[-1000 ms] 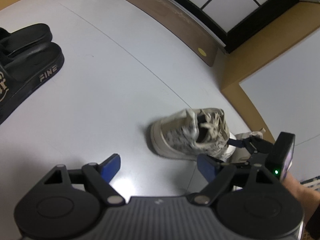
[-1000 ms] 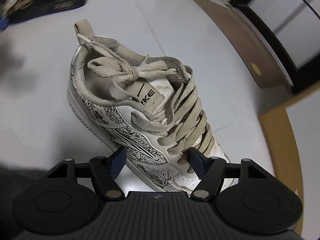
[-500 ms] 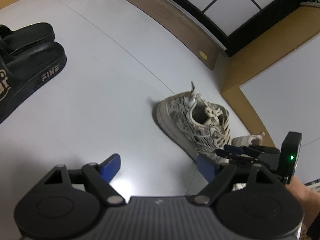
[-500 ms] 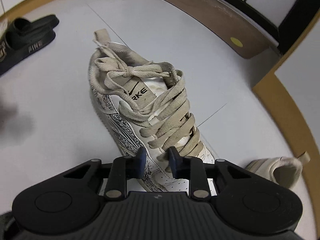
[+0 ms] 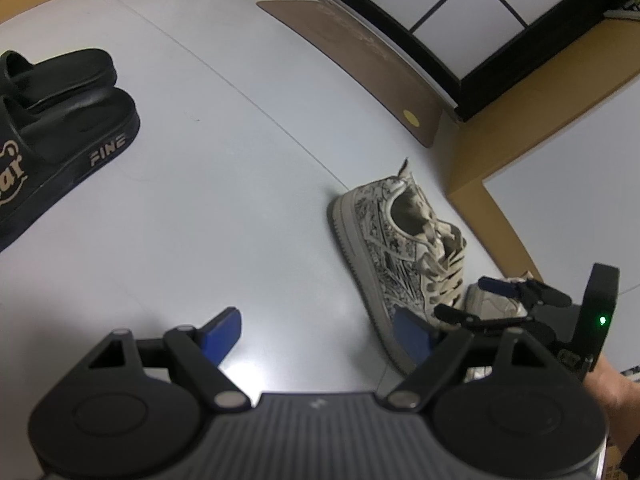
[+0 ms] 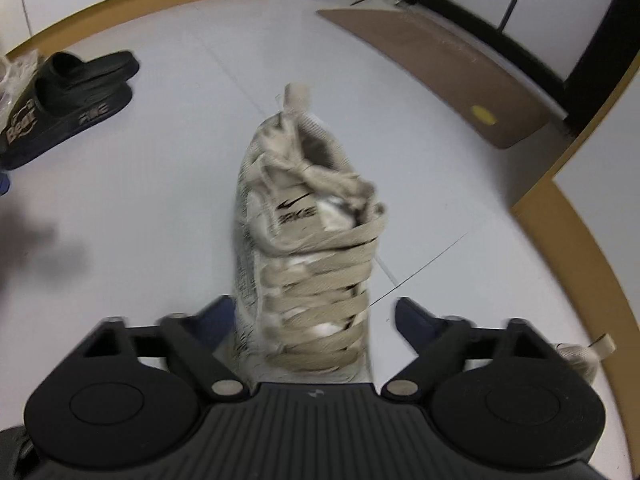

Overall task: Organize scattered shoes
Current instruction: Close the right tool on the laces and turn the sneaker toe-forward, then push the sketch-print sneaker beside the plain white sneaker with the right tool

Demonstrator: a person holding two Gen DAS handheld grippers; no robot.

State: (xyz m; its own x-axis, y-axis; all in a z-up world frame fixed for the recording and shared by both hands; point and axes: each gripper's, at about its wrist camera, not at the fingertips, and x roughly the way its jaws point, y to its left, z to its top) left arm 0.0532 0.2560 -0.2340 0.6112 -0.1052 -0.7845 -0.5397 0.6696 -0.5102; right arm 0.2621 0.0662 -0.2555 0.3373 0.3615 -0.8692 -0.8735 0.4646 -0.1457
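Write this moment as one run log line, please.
left gripper: open, empty | right gripper: opening, sneaker between jaws | slides: paired

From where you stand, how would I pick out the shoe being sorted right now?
Look at the pale grey floor, near the tan skirting corner just past the brown doormat. There stands a low sneaker with the right gripper over its toe, jaws opening around it. Unlike the plain black slides across the floor, it is off-white, covered in black ink drawings, with wide beige laces.
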